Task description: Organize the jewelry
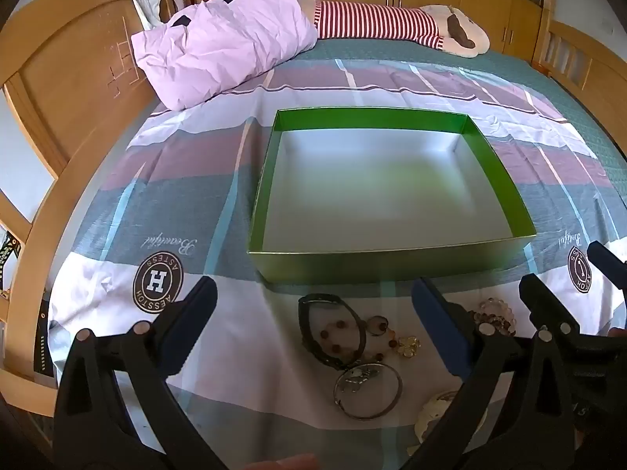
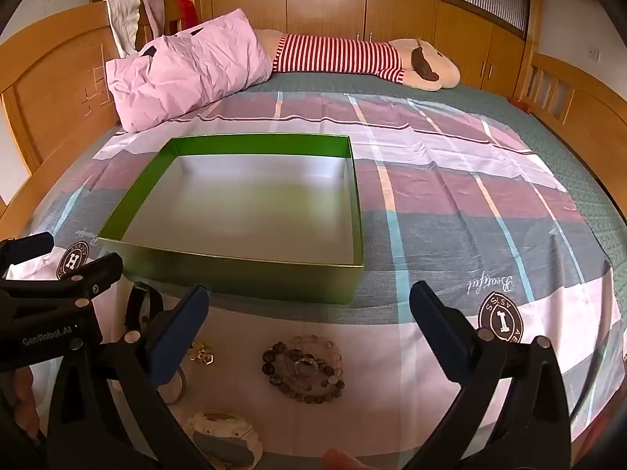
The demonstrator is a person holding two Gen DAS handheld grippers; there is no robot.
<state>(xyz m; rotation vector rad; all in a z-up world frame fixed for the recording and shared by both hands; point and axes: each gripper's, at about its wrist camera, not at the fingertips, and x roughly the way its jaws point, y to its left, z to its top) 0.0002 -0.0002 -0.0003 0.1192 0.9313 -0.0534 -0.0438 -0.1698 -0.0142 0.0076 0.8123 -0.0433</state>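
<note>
An empty green box (image 1: 354,264) with a silver inside lies on the bed; it also shows in the right wrist view (image 2: 235,274). Jewelry lies in front of it. My left gripper (image 1: 313,323) is open above a black watch (image 1: 313,315), a bead bracelet (image 1: 345,337), a silver bangle (image 1: 368,393) and a yellow charm (image 1: 409,346). My right gripper (image 2: 309,325) is open above dark and pale bead bracelets (image 2: 303,370). A white watch (image 2: 223,436) lies near the bottom. The right gripper's fingers (image 1: 548,301) show in the left wrist view, the left gripper's fingers (image 2: 94,274) in the right wrist view.
A pink pillow (image 1: 219,43) and a striped plush toy (image 1: 392,23) lie at the far side of the bed. A wooden headboard (image 1: 70,78) stands on the left. A patterned cloth (image 2: 470,203) covers the bed.
</note>
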